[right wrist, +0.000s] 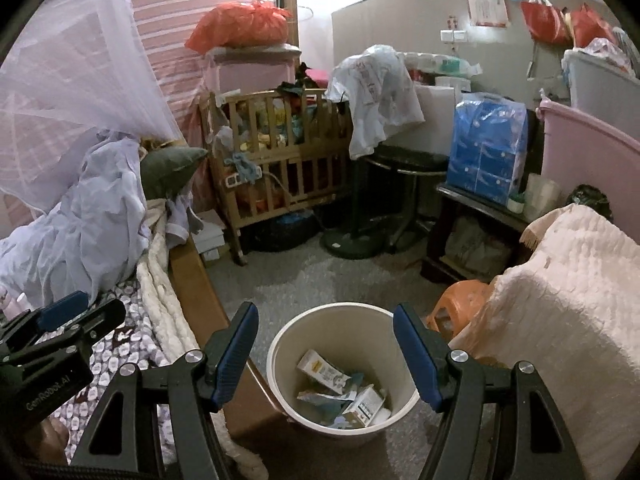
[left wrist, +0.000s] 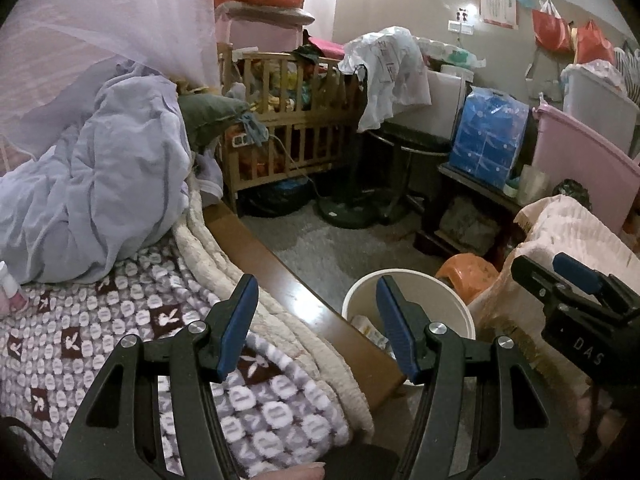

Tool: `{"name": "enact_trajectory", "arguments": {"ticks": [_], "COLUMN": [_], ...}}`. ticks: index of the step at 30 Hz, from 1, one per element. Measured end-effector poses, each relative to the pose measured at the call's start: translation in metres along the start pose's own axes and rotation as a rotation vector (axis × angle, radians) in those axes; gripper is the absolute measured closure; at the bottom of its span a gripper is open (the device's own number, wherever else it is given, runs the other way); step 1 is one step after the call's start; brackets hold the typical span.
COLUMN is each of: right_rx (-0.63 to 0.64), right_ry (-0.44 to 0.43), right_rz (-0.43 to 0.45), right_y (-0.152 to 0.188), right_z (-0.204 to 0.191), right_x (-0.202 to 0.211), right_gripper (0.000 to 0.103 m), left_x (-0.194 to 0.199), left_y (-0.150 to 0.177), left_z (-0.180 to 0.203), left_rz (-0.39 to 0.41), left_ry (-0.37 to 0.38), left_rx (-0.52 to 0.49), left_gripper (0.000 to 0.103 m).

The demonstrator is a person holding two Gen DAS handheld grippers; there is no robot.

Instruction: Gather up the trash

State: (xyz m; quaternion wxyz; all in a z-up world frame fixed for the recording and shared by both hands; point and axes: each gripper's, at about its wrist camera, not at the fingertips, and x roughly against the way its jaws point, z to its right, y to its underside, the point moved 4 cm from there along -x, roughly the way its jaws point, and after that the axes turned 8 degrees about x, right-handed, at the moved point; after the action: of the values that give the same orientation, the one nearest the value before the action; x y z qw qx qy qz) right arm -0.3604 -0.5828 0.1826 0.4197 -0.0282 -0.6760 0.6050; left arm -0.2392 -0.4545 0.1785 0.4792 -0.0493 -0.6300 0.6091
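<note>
A cream trash bin (right wrist: 280,344) stands on the grey floor beside the bed; several cartons and wrappers (right wrist: 340,392) lie inside it. My right gripper (right wrist: 326,320) is open and empty, held above the bin. My left gripper (left wrist: 316,292) is open and empty, over the wooden bed edge (left wrist: 280,272), with the bin (left wrist: 360,292) just to its right. The right gripper also shows in the left wrist view (left wrist: 560,276), and the left gripper in the right wrist view (right wrist: 68,312). A small bottle (left wrist: 8,284) lies on the patterned blanket at far left.
The bed with the patterned blanket (left wrist: 100,340) and crumpled lilac sheets (left wrist: 100,184) is on the left. A wooden crib (right wrist: 280,152), a fan base (right wrist: 352,240), a low table with a blue pack (right wrist: 484,152), an orange stool (right wrist: 456,304) and a cream-draped seat (right wrist: 560,320) ring the floor.
</note>
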Motion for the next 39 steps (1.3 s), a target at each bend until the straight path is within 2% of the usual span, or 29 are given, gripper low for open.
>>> {"name": "enact_trajectory", "arguments": {"ticks": [15,39], "right_rx": [-0.007,-0.008], "right_ry": [-0.001,-0.002], "right_rz": [0.008,-0.005], "right_y": [-0.0014,0.0028], "right_z": [-0.0021,-0.002], "right_x": [0.006,0.0065], "right_gripper": [0.035,0.035], "left_x": [0.0074,0.0049], "left_y": [-0.0005,0.0042], "left_z": [-0.0038,-0.0042], "left_rz": [0.016,-0.003], "left_ry": [-0.01,-0.004], "left_rx": [0.015,0.01], "left_gripper": [0.043,0.043]}}
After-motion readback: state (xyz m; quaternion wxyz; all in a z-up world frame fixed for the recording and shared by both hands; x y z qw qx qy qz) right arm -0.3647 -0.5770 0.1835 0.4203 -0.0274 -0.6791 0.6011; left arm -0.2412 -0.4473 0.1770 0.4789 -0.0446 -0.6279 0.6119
